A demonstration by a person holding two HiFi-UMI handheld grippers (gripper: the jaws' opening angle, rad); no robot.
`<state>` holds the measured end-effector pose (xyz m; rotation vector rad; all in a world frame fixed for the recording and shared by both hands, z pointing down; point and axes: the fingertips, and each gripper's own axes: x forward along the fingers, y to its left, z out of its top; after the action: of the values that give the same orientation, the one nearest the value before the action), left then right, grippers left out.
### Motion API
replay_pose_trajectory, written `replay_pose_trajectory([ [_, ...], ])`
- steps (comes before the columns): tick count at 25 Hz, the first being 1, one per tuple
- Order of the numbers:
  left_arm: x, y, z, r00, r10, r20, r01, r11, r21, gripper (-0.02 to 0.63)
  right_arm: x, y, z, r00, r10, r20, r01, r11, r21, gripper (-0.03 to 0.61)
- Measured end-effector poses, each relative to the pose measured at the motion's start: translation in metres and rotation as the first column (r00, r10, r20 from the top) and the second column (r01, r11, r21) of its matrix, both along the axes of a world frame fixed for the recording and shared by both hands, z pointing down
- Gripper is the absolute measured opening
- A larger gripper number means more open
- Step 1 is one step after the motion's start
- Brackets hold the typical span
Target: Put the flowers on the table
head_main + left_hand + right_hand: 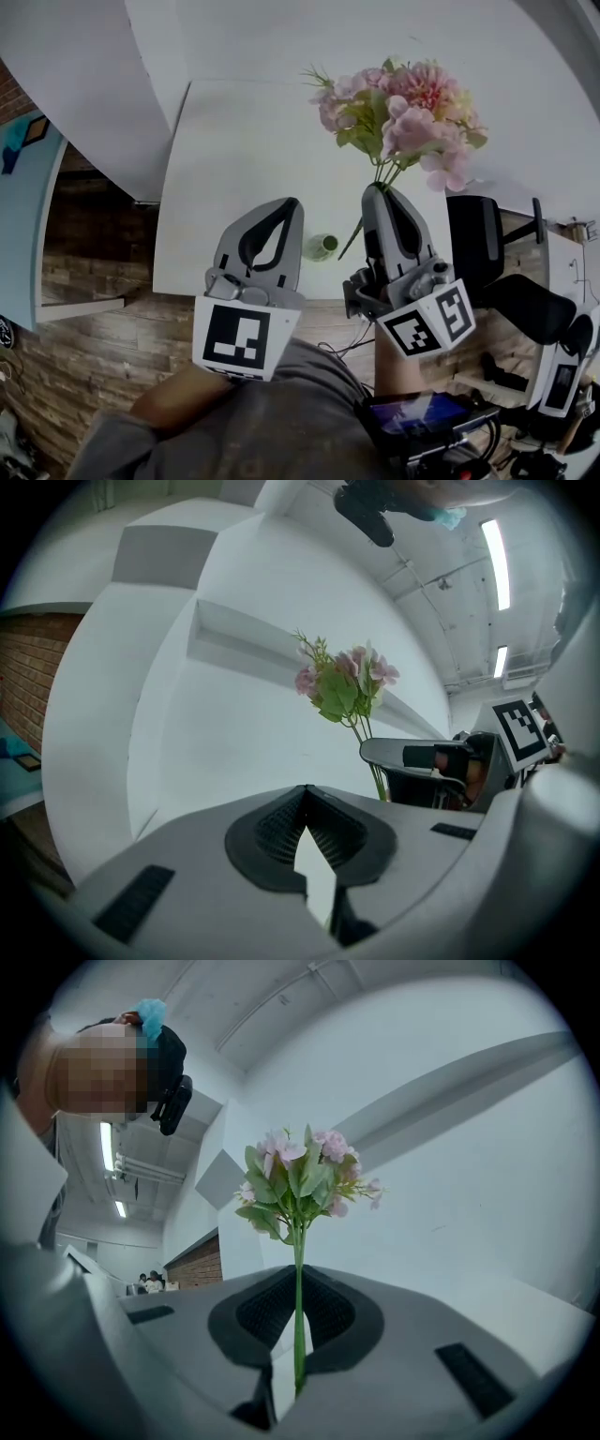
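Observation:
A bunch of pink flowers (405, 114) with green leaves and thin green stems stands upright over the right part of the white table (234, 159). My right gripper (378, 192) is shut on the stems just below the leaves. In the right gripper view the stems (299, 1316) run up between the closed jaws to the flowers (305, 1177). My left gripper (286, 206) hovers beside it to the left, over the table's near edge, shut with nothing in it. The left gripper view shows its jaw tips (306, 791) meeting, with the flowers (343, 684) off to the right.
A small green vase (322, 247) stands on the table near its front edge, between the two grippers. A black chair (473, 239) is at the table's right end. Wood-pattern floor (103, 328) lies below, and a blue panel (23, 206) stands at the left.

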<state>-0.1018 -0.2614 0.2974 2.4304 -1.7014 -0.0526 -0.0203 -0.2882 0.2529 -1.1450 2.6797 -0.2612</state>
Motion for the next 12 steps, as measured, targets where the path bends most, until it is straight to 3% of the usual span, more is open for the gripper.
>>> replay_pose_trajectory([
  [12,-0.003,-0.014,-0.007,0.999,0.034,0.025,-0.033,0.998,-0.05,0.008,0.0,-0.004,0.001,1.0,0.001,0.019,-0.001,1.0,0.029,0.018],
])
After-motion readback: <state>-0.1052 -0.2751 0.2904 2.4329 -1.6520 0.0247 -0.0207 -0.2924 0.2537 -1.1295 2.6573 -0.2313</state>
